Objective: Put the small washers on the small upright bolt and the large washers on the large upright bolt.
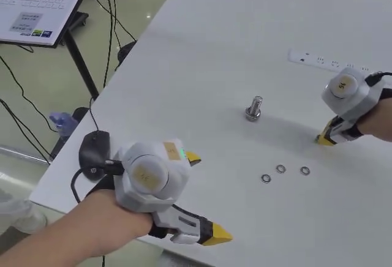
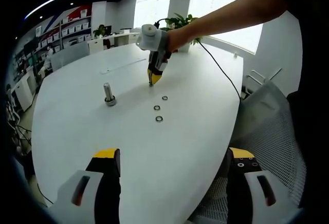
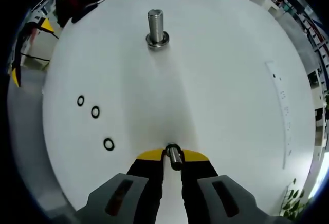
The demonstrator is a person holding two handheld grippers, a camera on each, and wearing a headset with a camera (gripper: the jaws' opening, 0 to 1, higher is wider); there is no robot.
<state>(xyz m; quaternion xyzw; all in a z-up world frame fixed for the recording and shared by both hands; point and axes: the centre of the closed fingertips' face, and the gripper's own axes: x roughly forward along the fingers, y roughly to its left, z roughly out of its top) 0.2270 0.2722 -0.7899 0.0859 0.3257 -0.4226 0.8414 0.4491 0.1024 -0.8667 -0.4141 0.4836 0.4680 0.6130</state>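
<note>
Pinching a small bolt [image 3: 175, 157] between its jaws, the right tool [image 3: 171, 152] is resting its tips on the white surface [image 3: 221, 80]. The left tool [image 2: 174, 155] is hovering wide open. Three washers [image 1: 280, 169] are lying near the large upright bolt [image 1: 254, 108].

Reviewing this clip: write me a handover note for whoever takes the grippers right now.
Left gripper: open, empty, at the near edge of the table.
Right gripper: shut on what looks like the small bolt, tip close to the table.
Large bolt stands upright mid-table; three small washers lie loose, apart from it.
Done: no small washer placed.
Left: stand the small bolt, thread the three washers.
</note>
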